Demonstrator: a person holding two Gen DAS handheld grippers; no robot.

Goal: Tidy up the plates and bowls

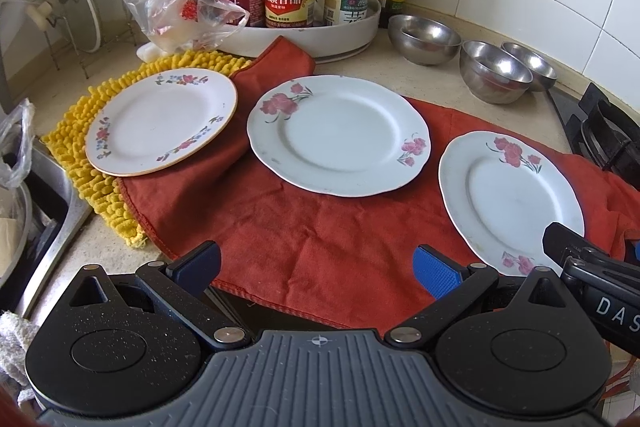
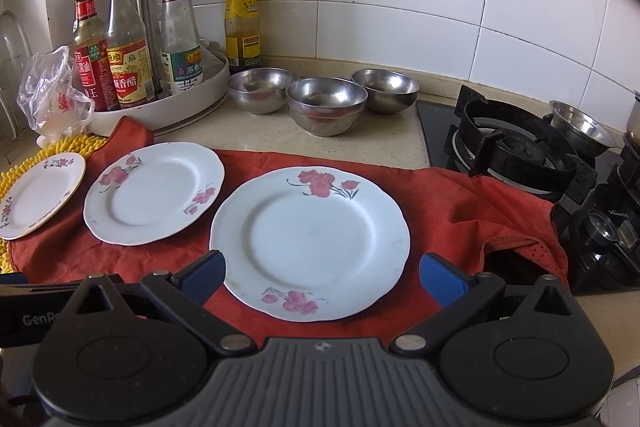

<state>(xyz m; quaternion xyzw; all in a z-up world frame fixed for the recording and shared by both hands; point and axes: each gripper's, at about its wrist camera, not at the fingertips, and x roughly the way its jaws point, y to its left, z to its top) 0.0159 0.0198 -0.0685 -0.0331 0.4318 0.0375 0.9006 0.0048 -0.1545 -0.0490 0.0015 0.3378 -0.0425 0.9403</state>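
**Plates in a row, bowls behind, both tools wide**

Blue pads frame the scene: my right hand-held gripper (image 2: 322,277) hangs with its jaws wide apart and nothing between them, just above the near rim of the right plate (image 2: 310,241), whose larger red flower spray points away from me toward the wall. My left hand-held gripper (image 1: 316,267) is likewise spread and holds nothing, over the red cloth (image 1: 304,239) on the tabletop (image 2: 360,143). Three plates lie flat in a line running left to right: the small gold-rimmed plate (image 1: 162,121) partly on the yellow mat (image 1: 76,115), the middle plate (image 1: 338,135) on the cloth, the right plate nearest the stove (image 2: 520,151). Being round, none has a long axis. Behind them three steel bowls (image 2: 326,107) stand upright, mouths up, close together beside the bottle rack (image 2: 160,107).
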